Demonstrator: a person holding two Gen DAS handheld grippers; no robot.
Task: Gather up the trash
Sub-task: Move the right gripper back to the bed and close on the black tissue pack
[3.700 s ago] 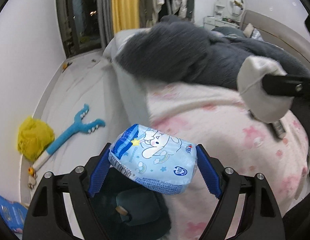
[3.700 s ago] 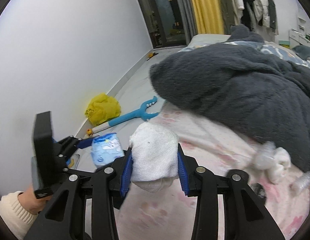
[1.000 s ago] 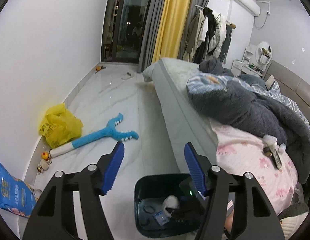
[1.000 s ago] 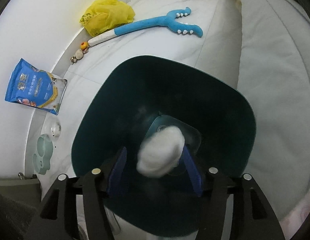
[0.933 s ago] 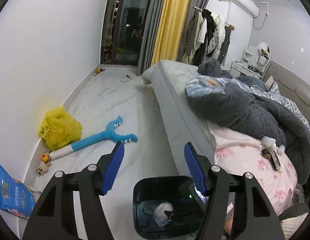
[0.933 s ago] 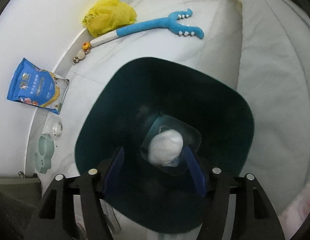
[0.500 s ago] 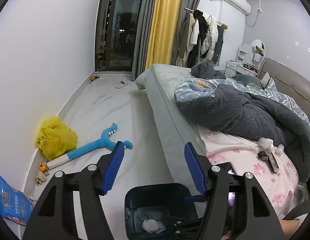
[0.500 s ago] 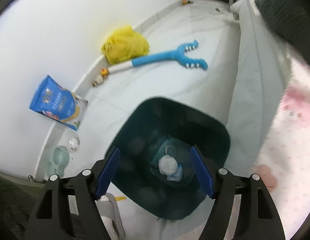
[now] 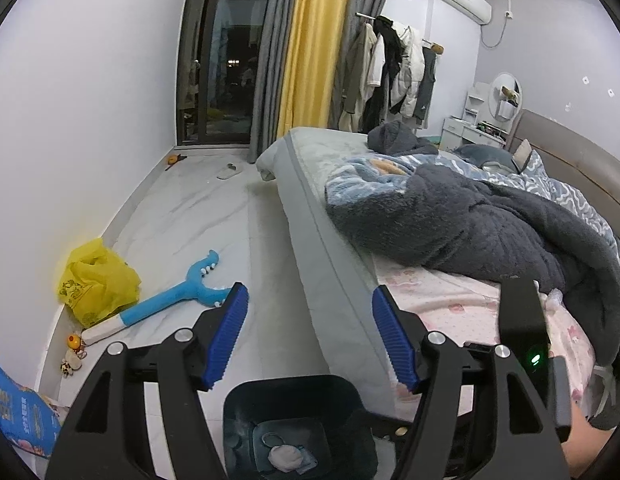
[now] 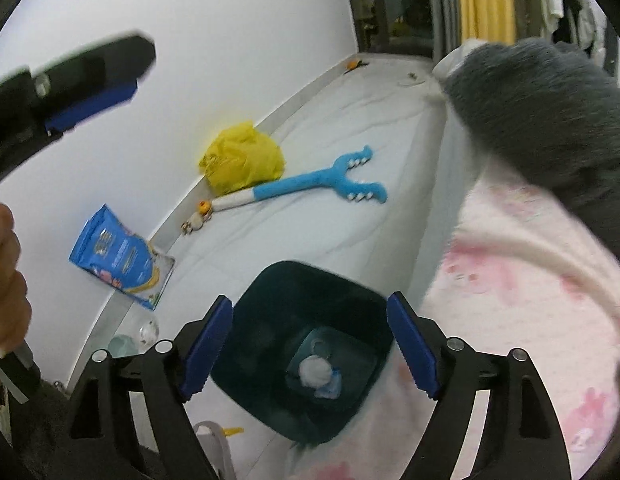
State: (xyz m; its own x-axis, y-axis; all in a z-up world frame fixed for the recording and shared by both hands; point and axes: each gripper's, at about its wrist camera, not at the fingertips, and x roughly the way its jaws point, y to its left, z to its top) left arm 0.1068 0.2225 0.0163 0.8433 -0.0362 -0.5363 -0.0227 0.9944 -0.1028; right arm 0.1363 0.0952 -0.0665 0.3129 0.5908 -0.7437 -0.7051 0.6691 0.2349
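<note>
Along the wall on the left we see a blue snack bag (image 10: 120,266) lying on the floor, with a pale green dish (image 10: 124,346) just beside it and a few small toys (image 9: 72,350) near the skirting. Further along sits a crumpled yellow plastic bag (image 9: 96,280), touching the white handle end of a blue forked plush toy (image 9: 178,296) that stretches out across the marble floor (image 9: 214,216).

Our left gripper (image 9: 308,340) hangs released, its blue-padded fingers (image 9: 226,336) spread wide with nothing between them. Below it, standing on the floor against the side of the bed (image 9: 329,264), is the dark teal trash bin (image 9: 238,400). Inside the bin, at the bottom, lie a white wad of tissue (image 9: 285,458) and, touching it, a light blue wrapper (image 9: 308,462).

In the right wrist view, our right gripper (image 10: 310,346) hovers above the same bin (image 10: 266,292), its fingers (image 10: 208,348) likewise parted and empty; the white wad (image 10: 313,370) and the wrapper (image 10: 329,388) show between them, down at the bin's floor. This view is somewhat blurred.

To the right, the bed carries a pink patterned sheet (image 9: 433,300) and a heaped dark grey fleece blanket (image 9: 469,224), with a blue patterned quilt (image 9: 389,168) beyond it. Behind, a yellow curtain (image 9: 310,48) hangs beside a dark window, and coats (image 9: 393,72) hang on a rail.
</note>
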